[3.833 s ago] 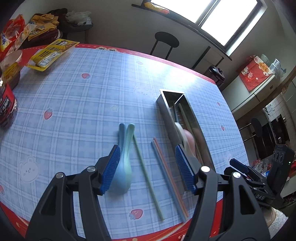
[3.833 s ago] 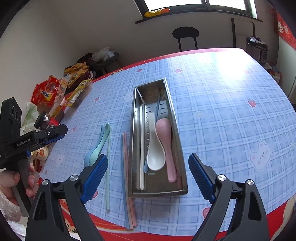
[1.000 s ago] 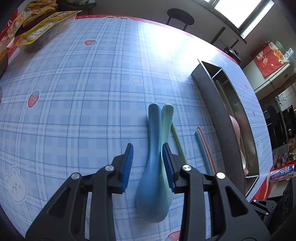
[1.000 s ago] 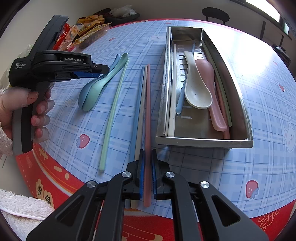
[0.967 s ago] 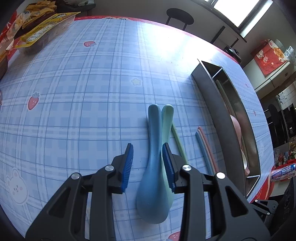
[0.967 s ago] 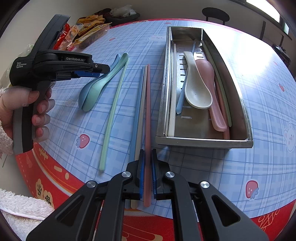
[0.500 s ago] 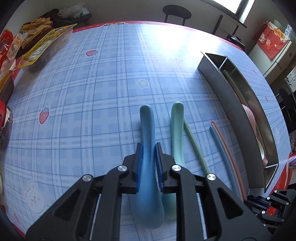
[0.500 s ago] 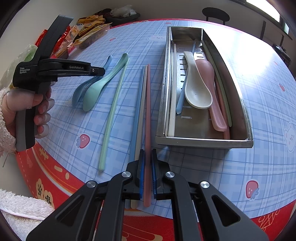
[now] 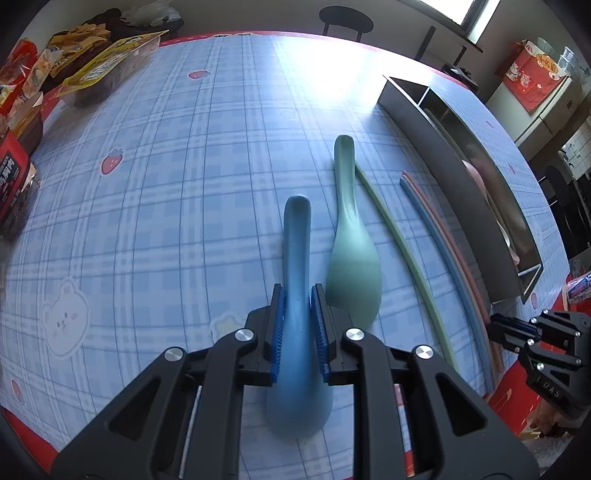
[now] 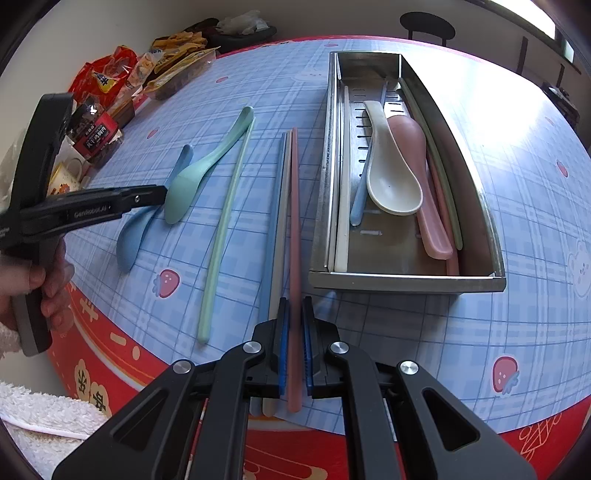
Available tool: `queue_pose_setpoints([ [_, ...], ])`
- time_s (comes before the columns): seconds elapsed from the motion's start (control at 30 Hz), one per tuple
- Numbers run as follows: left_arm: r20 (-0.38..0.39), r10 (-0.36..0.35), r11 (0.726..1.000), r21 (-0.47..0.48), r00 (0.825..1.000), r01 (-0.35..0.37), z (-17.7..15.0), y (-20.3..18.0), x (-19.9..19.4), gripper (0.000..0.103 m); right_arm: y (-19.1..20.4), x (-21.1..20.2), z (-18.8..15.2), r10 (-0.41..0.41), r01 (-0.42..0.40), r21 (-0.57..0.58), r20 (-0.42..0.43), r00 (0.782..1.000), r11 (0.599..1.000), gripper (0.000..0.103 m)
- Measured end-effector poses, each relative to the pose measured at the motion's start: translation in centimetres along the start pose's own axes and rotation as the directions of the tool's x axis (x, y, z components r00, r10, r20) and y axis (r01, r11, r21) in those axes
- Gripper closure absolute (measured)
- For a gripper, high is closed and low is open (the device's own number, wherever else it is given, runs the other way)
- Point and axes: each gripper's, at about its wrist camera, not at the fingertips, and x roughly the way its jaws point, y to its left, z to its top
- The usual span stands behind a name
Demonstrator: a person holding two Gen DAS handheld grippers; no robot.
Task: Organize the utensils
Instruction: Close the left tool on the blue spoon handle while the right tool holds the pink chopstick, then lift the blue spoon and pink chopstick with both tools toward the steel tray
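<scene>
My left gripper (image 9: 298,295) grips the handle of the blue spoon (image 9: 297,236), pads touching both sides while the jaws ease slightly open. The spoon lies on the checked tablecloth, its bowl toward me, apart from the green spoon (image 9: 351,258) on its right. In the right wrist view my right gripper (image 10: 294,306) is shut on the near end of the pink chopstick (image 10: 294,221), which lies flat beside a blue chopstick (image 10: 275,221) and a grey one. A green chopstick (image 10: 221,229) lies further left. The steel tray (image 10: 406,282) holds a white spoon, a pink spoon and several chopsticks.
Snack packets (image 10: 173,62) and a red box (image 10: 96,136) crowd the table's far left edge. The red table border (image 10: 110,350) runs just below both grippers. A black stool (image 9: 345,18) stands beyond the far side.
My left gripper has shut on the blue spoon's handle and slid it left, away from the green spoon. The right gripper and pink chopstick have stayed put.
</scene>
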Motion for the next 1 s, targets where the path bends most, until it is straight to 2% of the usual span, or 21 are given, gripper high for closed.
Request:
queue_pose_setpoints([
  [0.3, -0.036, -0.021, 0.997, -0.07, 0.999, 0.018, -3.9, -0.3, -1.7, 0.083, 0.2, 0.2, 0.5, -0.01, 0.01, 0.012, -0.013, 1.0, 1.0, 0.095],
  [0.47, -0.03, 0.005, 0.999, -0.047, 1.0, -0.006, -4.3, -0.8, -1.9, 0.083, 0.9, 0.5, 0.7, -0.042, 0.041, -0.019, -0.015, 0.999, 0.999, 0.095],
  [0.6, -0.017, 0.022, 0.999, -0.028, 1.0, -0.022, -4.4, -1.5, -1.9, 0.078, 1.2, 0.7, 0.8, -0.051, 0.051, -0.029, -0.012, 0.999, 0.998, 0.095],
  [0.77, -0.018, 0.059, 0.998, 0.01, 0.998, -0.058, -4.1, -2.5, -1.6, 0.078, 1.4, 0.8, 0.7, -0.063, 0.062, -0.044, -0.008, 0.998, 0.997, 0.095],
  [0.8, -0.015, 0.063, 0.998, 0.007, 0.998, -0.063, -4.0, -2.5, -1.6, 0.082, 1.5, 0.8, 0.8, -0.063, 0.063, -0.046, -0.009, 0.998, 0.997, 0.095],
  [0.83, -0.012, 0.054, 0.999, -0.008, 0.998, -0.054, -4.0, -2.1, -1.6, 0.084, 1.5, 0.9, 0.8, -0.062, 0.061, -0.046, -0.012, 0.998, 0.997, 0.095],
  [0.93, -0.019, -0.042, 0.993, -0.115, 0.999, 0.039, -3.9, 0.0, -2.0, 0.085, 1.2, 0.9, 0.9, -0.046, 0.045, -0.022, -0.022, 0.999, 0.999, 0.096],
  [1.0, -0.018, -0.037, 0.988, -0.149, 0.999, 0.034, -4.2, 0.8, -2.4, 0.085, 1.1, 0.8, 0.8, -0.021, 0.021, -0.007, -0.031, 0.999, 1.0, 0.096],
])
